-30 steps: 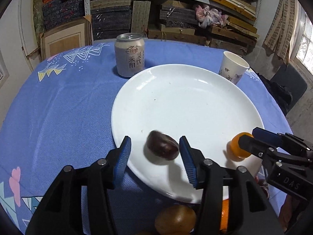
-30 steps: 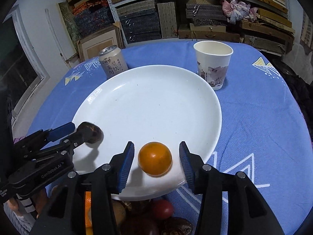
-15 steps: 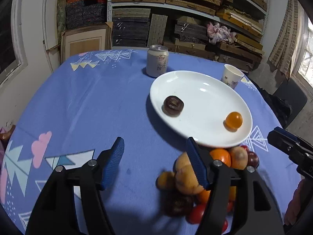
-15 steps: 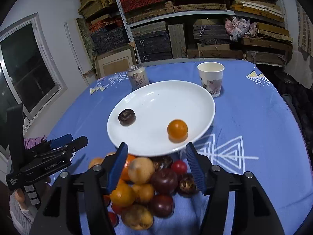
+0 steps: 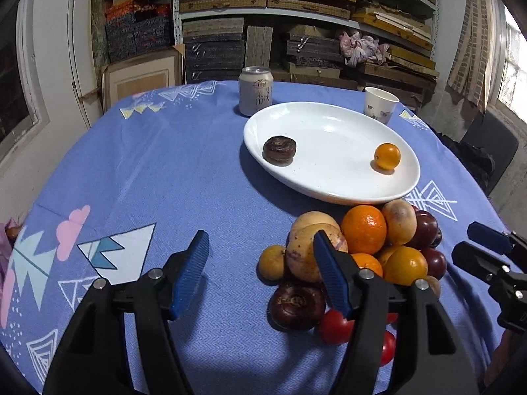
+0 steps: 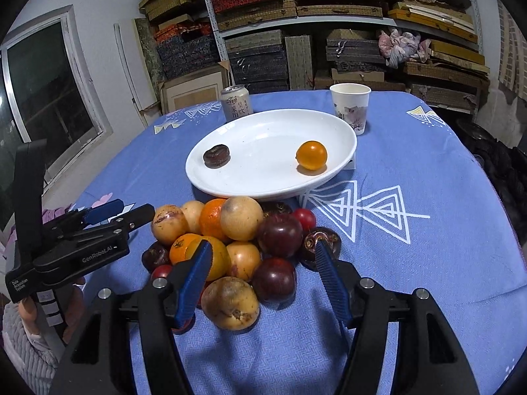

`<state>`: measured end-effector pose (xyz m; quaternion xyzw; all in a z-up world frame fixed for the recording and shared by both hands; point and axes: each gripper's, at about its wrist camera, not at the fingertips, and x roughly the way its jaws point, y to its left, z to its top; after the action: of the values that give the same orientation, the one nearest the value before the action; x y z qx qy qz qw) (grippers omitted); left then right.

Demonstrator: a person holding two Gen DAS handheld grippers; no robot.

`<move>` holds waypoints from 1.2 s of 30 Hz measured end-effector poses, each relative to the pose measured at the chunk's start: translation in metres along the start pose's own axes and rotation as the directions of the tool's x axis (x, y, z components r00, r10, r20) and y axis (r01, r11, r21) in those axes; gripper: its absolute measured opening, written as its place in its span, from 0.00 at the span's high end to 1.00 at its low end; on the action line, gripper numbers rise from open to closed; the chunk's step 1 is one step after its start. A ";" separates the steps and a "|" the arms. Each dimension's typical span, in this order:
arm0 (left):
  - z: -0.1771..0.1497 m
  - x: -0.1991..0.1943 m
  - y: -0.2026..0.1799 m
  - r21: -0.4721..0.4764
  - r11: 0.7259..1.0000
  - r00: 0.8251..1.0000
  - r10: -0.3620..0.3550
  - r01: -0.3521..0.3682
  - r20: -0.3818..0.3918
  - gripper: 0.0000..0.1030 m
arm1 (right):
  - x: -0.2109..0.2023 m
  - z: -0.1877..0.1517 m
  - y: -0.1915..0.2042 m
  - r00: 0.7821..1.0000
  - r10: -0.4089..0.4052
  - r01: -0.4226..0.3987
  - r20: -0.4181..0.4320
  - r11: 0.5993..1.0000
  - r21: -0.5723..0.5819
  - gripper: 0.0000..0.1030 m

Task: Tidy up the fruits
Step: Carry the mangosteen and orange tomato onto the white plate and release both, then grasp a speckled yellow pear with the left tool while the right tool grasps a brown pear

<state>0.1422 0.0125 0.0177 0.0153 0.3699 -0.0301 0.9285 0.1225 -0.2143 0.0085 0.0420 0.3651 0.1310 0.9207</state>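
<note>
- Left wrist view: your left gripper (image 5: 260, 276) hangs over the blue tablecloth (image 5: 148, 171) with its fingers apart and nothing between them. The right pad sits in front of the fruit pile (image 5: 359, 256), the left one over bare cloth, so you are lined up beside the heap, not on any one fruit.
- In that view the white plate (image 5: 332, 125) lies just beyond the pile, close enough that each carry is short. It holds a dark brown fruit (image 5: 280, 149) towards its left and a small orange fruit (image 5: 387, 155) towards its right, well apart, which leaves the middle free for more.
- The can (image 5: 256, 90) and the paper cup (image 5: 380, 103) stand behind the plate, out of your path.
- The right gripper (image 5: 477, 247) shows at the right edge, clear of the heap.
- Right wrist view: your right gripper (image 6: 262, 278) also has its fingers spread and gripping nothing. They frame the near side of the pile (image 6: 240, 247), with a dark red fruit (image 6: 274, 279) and a mottled yellow one (image 6: 230, 302) lying between the pads but untouched; I judge either a ready pick.
- Here the plate (image 6: 263, 184) sits directly past the heap, its near rim just beside the top fruits.
- Your left gripper (image 6: 115, 210) is at the left, held in a hand (image 6: 24, 306) with a knitted sleeve, its tips near the pile but apart from it.
</note>
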 end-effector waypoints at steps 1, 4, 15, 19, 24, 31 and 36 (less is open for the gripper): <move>0.000 -0.001 -0.003 0.015 1.000 1.000 0.013 -0.013 0.012 0.37 | 0.000 0.000 0.001 1.000 0.000 0.000 0.001 1.000 -0.006 0.36; -0.001 -0.002 -0.009 0.038 0.999 1.000 -0.026 0.026 0.015 0.37 | 0.000 -0.002 0.004 1.000 0.002 -0.002 -0.001 1.000 -0.017 0.36; -0.005 0.016 -0.024 0.088 0.993 0.997 -0.073 0.075 -0.029 0.36 | 0.003 -0.006 0.007 1.000 -0.008 0.008 -0.016 0.999 -0.034 0.36; -0.005 0.021 -0.026 0.089 0.987 0.991 -0.129 0.132 -0.041 0.56 | 0.003 -0.009 0.009 1.000 -0.010 0.009 -0.021 0.999 -0.041 0.36; -0.004 0.020 -0.025 0.089 0.985 0.989 -0.145 0.148 -0.042 0.57 | 0.001 -0.019 0.009 0.999 -0.006 0.004 -0.033 0.999 -0.040 0.36; 0.004 0.008 -0.005 0.011 0.992 0.992 -0.129 0.129 -0.012 0.57 | 0.003 -0.037 0.018 0.997 0.009 -0.015 -0.077 0.997 -0.076 0.36; 0.003 0.004 -0.005 0.013 0.991 0.991 -0.134 0.134 -0.006 0.57 | 0.012 -0.040 0.024 0.992 0.032 -0.043 -0.121 0.996 -0.083 0.36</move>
<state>0.1472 0.0069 0.0173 -0.0032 0.3722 -0.0947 0.9233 0.0992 -0.1888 -0.0245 0.0016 0.4126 0.1660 0.8957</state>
